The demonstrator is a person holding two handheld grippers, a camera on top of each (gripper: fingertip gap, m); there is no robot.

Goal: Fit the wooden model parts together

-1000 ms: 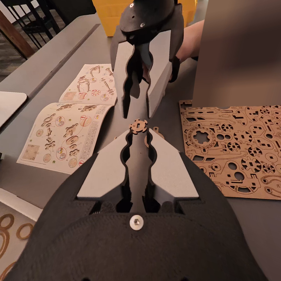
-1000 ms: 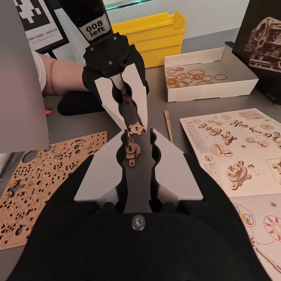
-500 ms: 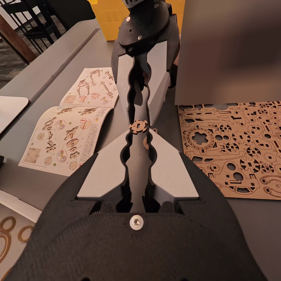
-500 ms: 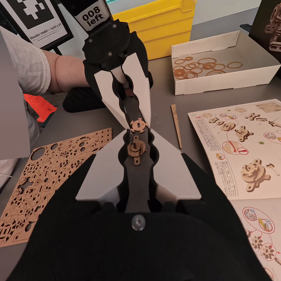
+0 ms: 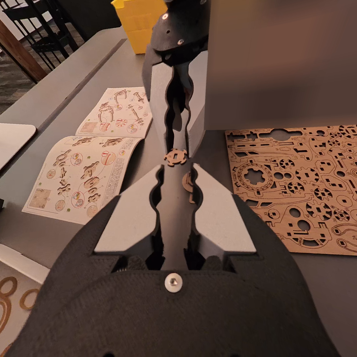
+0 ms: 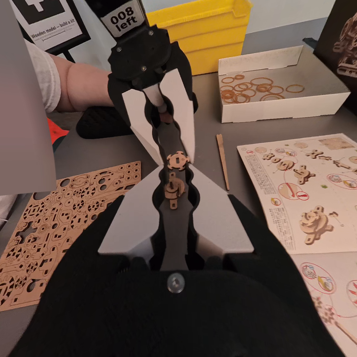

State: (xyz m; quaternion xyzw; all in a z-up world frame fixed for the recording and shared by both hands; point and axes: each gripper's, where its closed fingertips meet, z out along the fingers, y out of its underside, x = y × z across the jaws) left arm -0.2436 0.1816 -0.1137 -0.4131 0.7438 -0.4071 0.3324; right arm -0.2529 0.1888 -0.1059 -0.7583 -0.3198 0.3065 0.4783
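A small notched wooden gear disc (image 5: 175, 159) sits flat between the tips of my left gripper (image 5: 176, 166), which is shut on its edges. The disc also shows in the right wrist view (image 6: 178, 160), held a little above the grey table. My right gripper (image 6: 174, 170) is open and empty, tip to tip with the left one. Its fingers straddle a small wooden axle assembly (image 6: 173, 190) that rests on the table without touching them. In the left wrist view the assembly (image 5: 187, 182) is half hidden behind my left gripper's right finger. The right gripper (image 5: 178, 150) reaches down from above there.
A laser-cut wooden parts sheet (image 6: 58, 222) lies left of the right gripper, and an open instruction booklet (image 6: 299, 193) lies to its right. A thin wooden stick (image 6: 223, 162), a white box of rubber bands (image 6: 280, 108) and a yellow bin (image 6: 202, 38) stand behind. A person's arm (image 6: 81, 90) is at the left. Both grippers' tips are close together, under 4 cm apart.
My right gripper has moved in toward the left one, so their tips now meet around the gear disc. The disc has stayed in the left gripper's tips. The axle assembly has not moved.
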